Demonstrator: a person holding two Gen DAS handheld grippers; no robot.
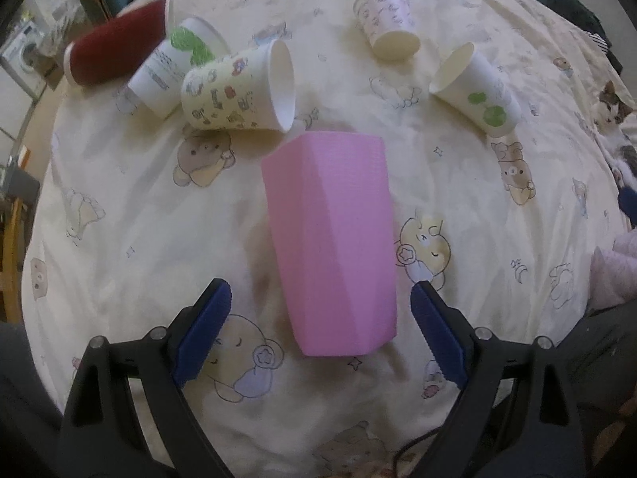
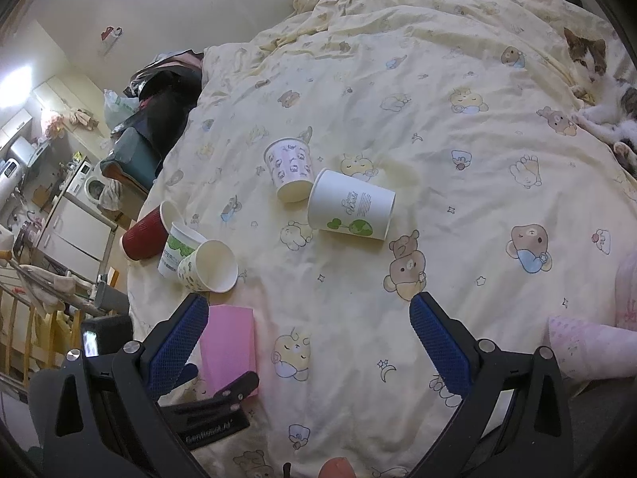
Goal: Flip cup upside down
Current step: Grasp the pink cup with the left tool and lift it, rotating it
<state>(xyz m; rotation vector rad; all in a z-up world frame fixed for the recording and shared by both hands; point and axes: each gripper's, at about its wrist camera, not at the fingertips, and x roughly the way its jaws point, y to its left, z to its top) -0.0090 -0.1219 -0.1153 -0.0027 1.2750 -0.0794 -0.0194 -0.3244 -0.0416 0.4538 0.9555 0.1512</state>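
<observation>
Pink cup (image 1: 332, 243) stood on the bed (image 1: 131, 199), near its left edge, long axis upright and tilted a little; whether its mouth faced up or down could not be told. Left claw (image 1: 320, 334) hung released, jaws spread wide either side of the pink cup's lower part, not touching it. Right claw (image 2: 308, 344) likewise released, jaws wide apart over bare bedding, with the pink cup (image 2: 229, 342) just beside its left finger.

Beyond the pink cup, toward the bed's left edge, lay three cups in a touching cluster: patterned cup (image 1: 239, 87) on its side, mouth toward the right; green-print cup (image 1: 175, 65) behind it; red cup (image 1: 117, 42) farthest out, by the edge. Farther toward the bed's middle lay a lilac cup (image 1: 388, 22) on its side, and a second green-print cup (image 1: 475, 89) also on its side, mouth toward the left. Cat (image 2: 597, 79) lay at the bed's right edge, well apart from all cups.
</observation>
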